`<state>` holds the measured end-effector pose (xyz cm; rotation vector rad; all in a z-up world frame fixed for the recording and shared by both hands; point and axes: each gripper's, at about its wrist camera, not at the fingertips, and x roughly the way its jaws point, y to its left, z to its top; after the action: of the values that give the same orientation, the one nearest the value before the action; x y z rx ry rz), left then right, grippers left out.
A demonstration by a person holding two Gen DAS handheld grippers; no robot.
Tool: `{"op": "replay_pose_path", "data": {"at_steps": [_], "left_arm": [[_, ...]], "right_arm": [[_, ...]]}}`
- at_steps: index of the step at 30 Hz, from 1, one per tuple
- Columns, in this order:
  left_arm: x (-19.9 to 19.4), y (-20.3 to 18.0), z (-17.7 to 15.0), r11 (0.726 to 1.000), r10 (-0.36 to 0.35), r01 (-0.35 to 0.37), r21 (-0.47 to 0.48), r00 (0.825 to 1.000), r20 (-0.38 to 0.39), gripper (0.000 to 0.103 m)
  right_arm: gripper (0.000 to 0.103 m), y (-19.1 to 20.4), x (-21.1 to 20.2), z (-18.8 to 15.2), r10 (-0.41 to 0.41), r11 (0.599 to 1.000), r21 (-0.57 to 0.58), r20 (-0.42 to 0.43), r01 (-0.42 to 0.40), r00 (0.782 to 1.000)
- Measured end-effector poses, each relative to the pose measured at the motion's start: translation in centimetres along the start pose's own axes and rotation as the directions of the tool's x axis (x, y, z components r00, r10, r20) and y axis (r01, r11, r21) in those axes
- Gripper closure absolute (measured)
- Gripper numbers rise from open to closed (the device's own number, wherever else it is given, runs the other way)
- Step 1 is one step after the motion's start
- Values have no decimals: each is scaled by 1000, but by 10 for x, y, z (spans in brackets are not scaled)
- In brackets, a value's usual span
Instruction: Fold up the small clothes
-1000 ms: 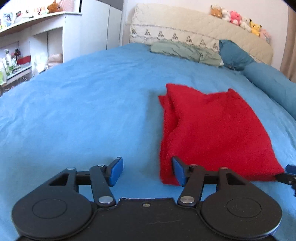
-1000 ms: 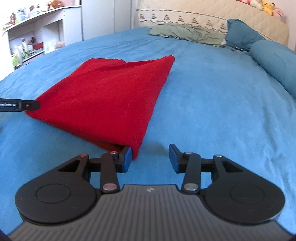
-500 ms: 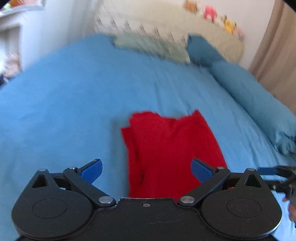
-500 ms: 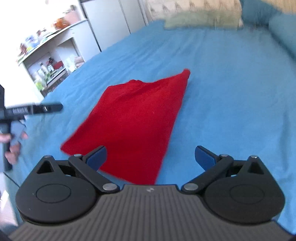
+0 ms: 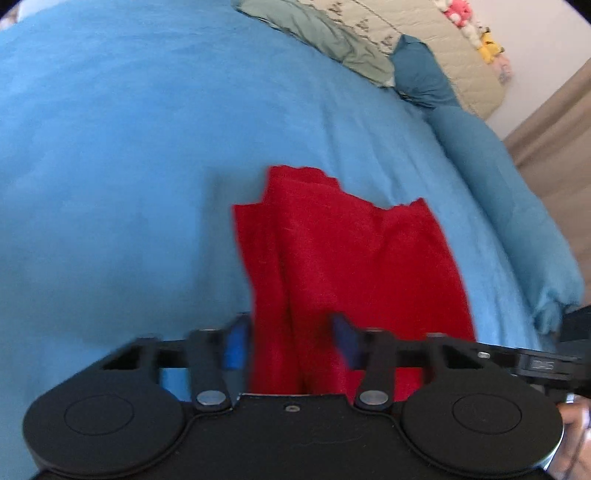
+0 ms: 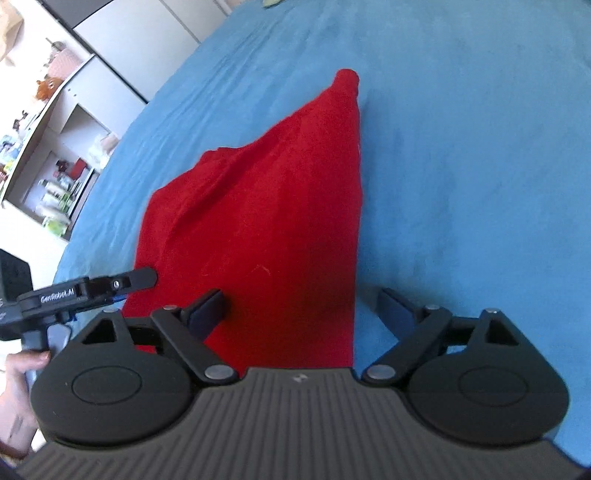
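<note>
Your folded red fleece garment lies flat on the bright blue bedsheet, its near edge right under both of your tools. Your left gripper has just been closing its jaws; the garment's left fold sits between the blue pads, but blur hides whether they press it yet. Your right gripper has its jaws spread wide, straddling the garment's right edge without pinching it. In the right wrist view, the side of your left tool reads "GenRobot.AI". In the left wrist view a small label on the right tool is too blurred to read. Plush toys line the quilted beige headboard.
</note>
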<state>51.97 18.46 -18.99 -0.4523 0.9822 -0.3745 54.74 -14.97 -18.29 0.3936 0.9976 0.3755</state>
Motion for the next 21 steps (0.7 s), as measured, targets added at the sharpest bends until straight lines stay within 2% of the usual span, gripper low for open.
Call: {"op": "replay_pose_path", "data": {"at_steps": [1,2,3,5,6,7,10,15,17,21], "left_arm": [[2,-2,-1,1000,-8,8,-8,1000,0,69],[3,-4,-1,1000,-8,8,-4,1000,0,71],[5,-7,-2,1000,1,-1,1,1000,2,74],[6,-12,1,1000,20,-20,-7,1000,8,77],[5,-15,1,1000,28,-28,-5,999,16,80],[3,-18,1,999,37,-38,8,999,23,81],[-8,-35,0,996,72,-74,51,996,44,84],[-44,-80,-9,990,75,-85,112,993,95,85],[-63,-100,-21,991,49,-62,122,993,107,85],[-95,-136,-63,988,-49,33,149,993,106,84]], "right_arm": [[2,4,2,-1,3,1000,-5,9,-3,1000],[17,8,4,-2,9,1000,-11,4,-9,1000],[20,13,7,-2,-3,1000,-22,-1,3,1000],[34,23,6,-2,-40,997,-65,17,41,999],[48,27,4,-2,-46,995,-83,30,49,998],[56,29,-1,-2,-47,995,-90,43,51,998],[60,38,-20,-1,-45,992,-111,80,54,996],[61,48,-78,-11,-23,986,-159,129,43,991],[61,41,-106,-19,-7,988,-153,133,28,991],[61,14,-165,-44,10,994,-105,129,3,992]]}}
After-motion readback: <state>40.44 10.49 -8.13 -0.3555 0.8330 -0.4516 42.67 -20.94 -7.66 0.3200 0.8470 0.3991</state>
